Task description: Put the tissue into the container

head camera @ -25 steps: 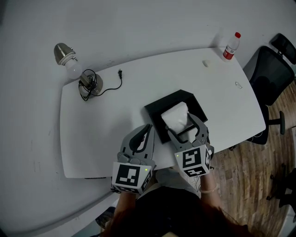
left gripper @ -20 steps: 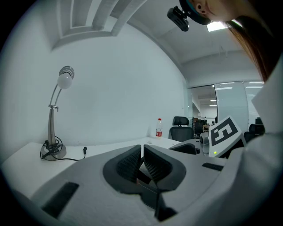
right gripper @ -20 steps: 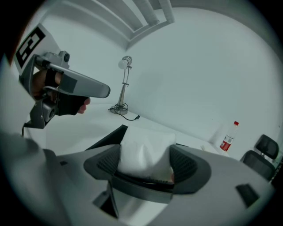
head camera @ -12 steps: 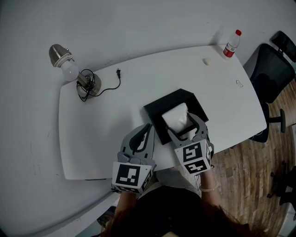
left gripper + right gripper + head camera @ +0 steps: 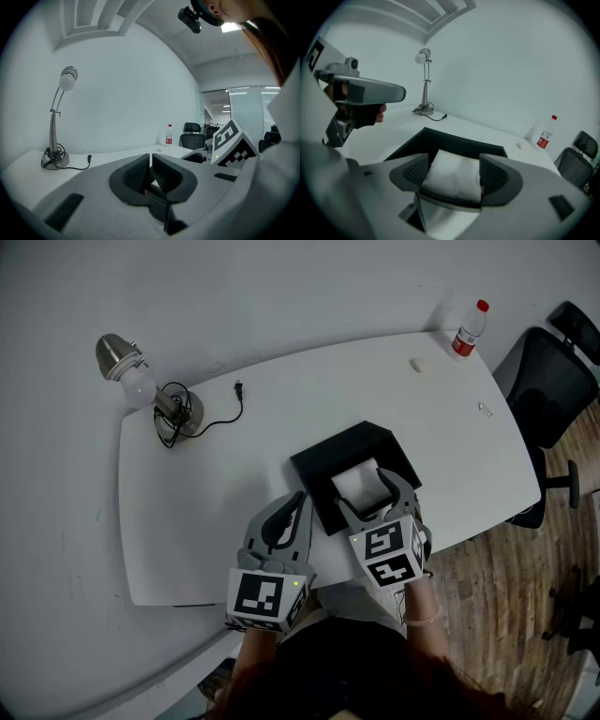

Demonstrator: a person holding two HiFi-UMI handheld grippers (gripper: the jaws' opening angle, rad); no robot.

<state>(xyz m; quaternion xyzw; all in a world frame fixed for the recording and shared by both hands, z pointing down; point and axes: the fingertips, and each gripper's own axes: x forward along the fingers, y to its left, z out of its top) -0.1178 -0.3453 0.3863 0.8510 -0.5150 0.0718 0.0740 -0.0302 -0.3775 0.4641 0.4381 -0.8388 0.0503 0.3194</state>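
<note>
A black open container stands on the white table near its front edge. A white tissue pack sits inside the container's opening, held between the jaws of my right gripper. In the right gripper view the tissue pack fills the gap from pad to pad, with the container right behind and below it. My right gripper is shut on the pack. My left gripper rests left of the container, jaws shut with nothing between them; in its own view the left gripper points over the table.
A desk lamp with a coiled cable and plug stands at the table's far left. A red-capped bottle and a small white object are at the far right corner. A black office chair stands beyond the table's right edge.
My right gripper has sunk a little with the tissue pack, which now sits lower in the container and shows less. The left gripper has not moved.
</note>
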